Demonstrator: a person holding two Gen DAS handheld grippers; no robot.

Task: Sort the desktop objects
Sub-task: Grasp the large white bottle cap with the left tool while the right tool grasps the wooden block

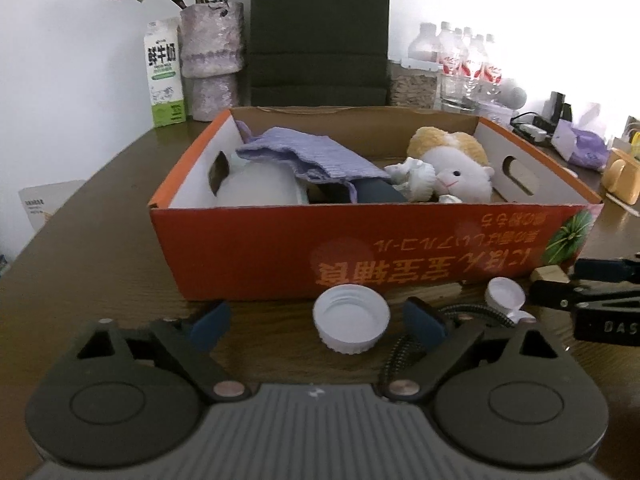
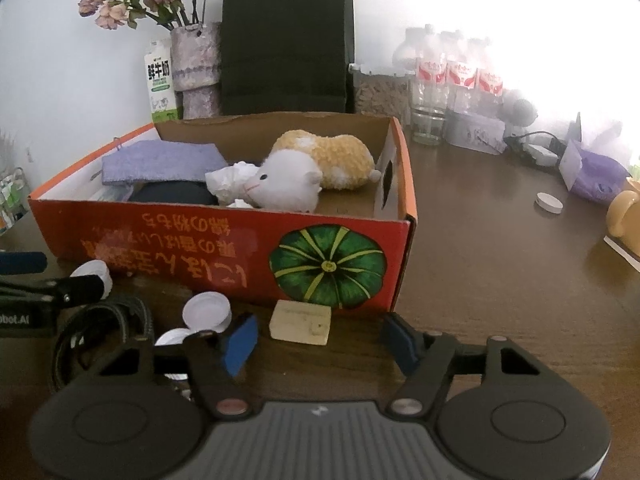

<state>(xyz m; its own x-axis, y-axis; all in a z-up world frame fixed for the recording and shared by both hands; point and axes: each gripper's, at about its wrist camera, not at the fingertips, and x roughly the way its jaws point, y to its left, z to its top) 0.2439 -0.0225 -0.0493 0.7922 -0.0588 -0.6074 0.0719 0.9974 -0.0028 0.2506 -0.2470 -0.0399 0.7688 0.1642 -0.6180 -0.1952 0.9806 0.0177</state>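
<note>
An orange cardboard box (image 1: 248, 248) (image 2: 168, 240) holds a purple cloth (image 1: 316, 156), a plush toy (image 1: 460, 172) (image 2: 316, 172) and crumpled tissue (image 2: 232, 178). My left gripper (image 1: 318, 326) is open, jaws either side of a white cap (image 1: 351, 322) on the table in front of the box. My right gripper (image 2: 320, 340) is open, just behind a small wooden block (image 2: 301, 322) that lies against the box front. More white caps (image 2: 207, 312) and a black braided cable (image 2: 104, 320) lie between the grippers. The right gripper shows in the left wrist view (image 1: 576, 284).
Behind the box stand a milk carton (image 1: 164, 76), a vase of dried flowers (image 1: 210, 60), a black paper bag (image 2: 286, 40) and water bottles (image 2: 456, 76). A small white puck (image 2: 549, 202), a purple pouch (image 2: 596, 178) and a yellow object (image 2: 622, 216) lie at the right.
</note>
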